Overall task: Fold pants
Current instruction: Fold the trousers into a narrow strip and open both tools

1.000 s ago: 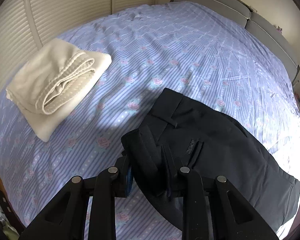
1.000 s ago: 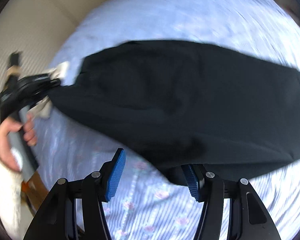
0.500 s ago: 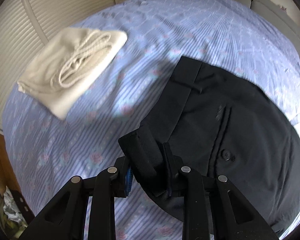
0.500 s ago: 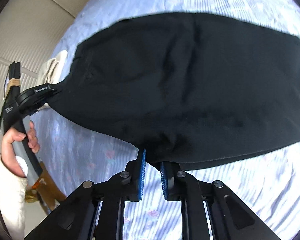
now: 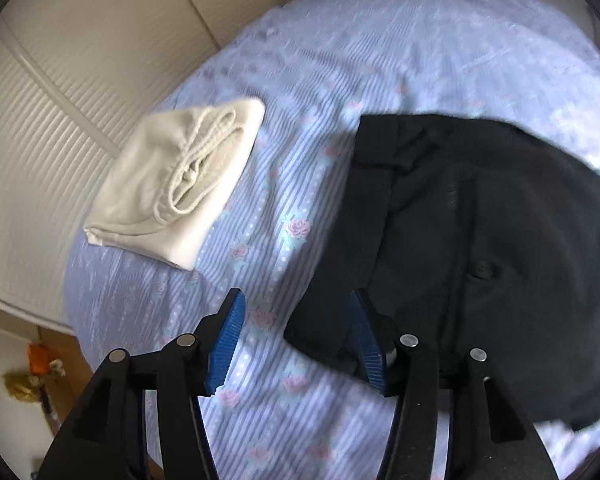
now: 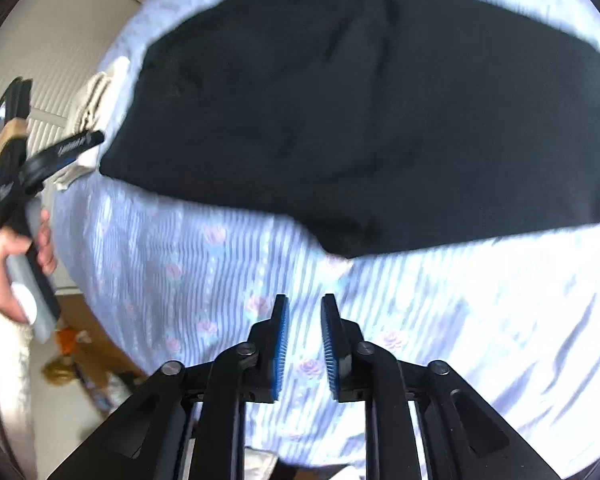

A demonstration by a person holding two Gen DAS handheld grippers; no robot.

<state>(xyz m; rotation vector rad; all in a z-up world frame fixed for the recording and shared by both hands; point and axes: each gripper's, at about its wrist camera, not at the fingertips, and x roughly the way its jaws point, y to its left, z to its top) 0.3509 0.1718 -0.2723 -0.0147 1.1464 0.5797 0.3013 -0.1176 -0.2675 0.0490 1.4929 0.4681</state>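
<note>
On the striped bedsheet [image 5: 340, 64] the black pants [image 5: 480, 240] now lie flat beside a folded cream garment [image 5: 180, 184]; left gripper [image 5: 296, 332] has just opened, waistband corner loose by one pad. Right gripper [image 6: 304, 344] has just parted narrowly, empty, clear of the hem; both grips are released, so a fold pass looks finished and a regrasp likely follows.
</note>
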